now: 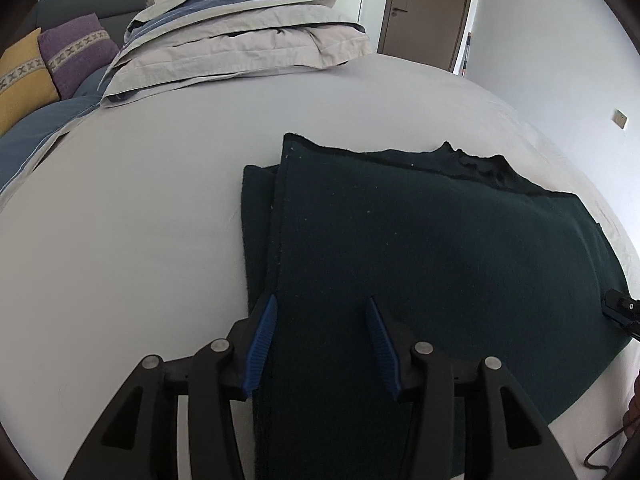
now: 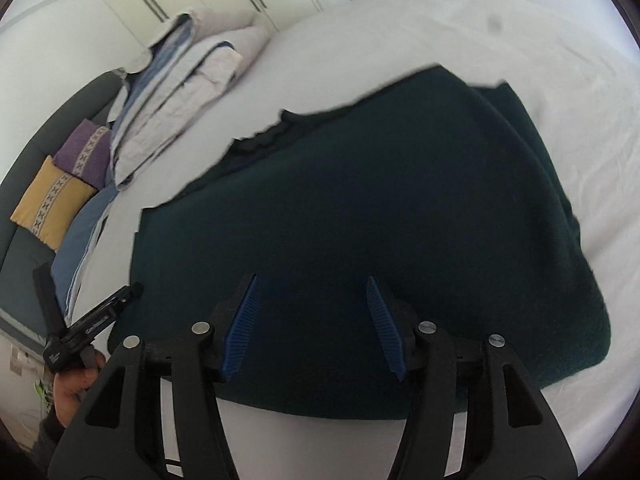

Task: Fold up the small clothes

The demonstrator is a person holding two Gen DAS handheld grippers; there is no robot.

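A dark green knit garment (image 1: 420,248) lies flat on the white bed (image 1: 140,220), with one side folded over along its left edge. My left gripper (image 1: 322,304) is open above the garment's near left part, its blue pads (image 1: 262,344) empty. In the right wrist view the same garment (image 2: 380,208) fills the middle, dark collar at the far edge. My right gripper (image 2: 311,284) is open and empty over the garment's near edge. The left gripper (image 2: 96,320) shows at the left, held by a hand. The right gripper's tip (image 1: 622,308) shows at the right edge of the left wrist view.
A folded grey and blue duvet (image 1: 240,36) is stacked at the far side of the bed. A yellow cushion (image 1: 20,76) and a purple cushion (image 1: 76,52) rest on a dark sofa at the left. A brown door (image 1: 424,8) stands behind.
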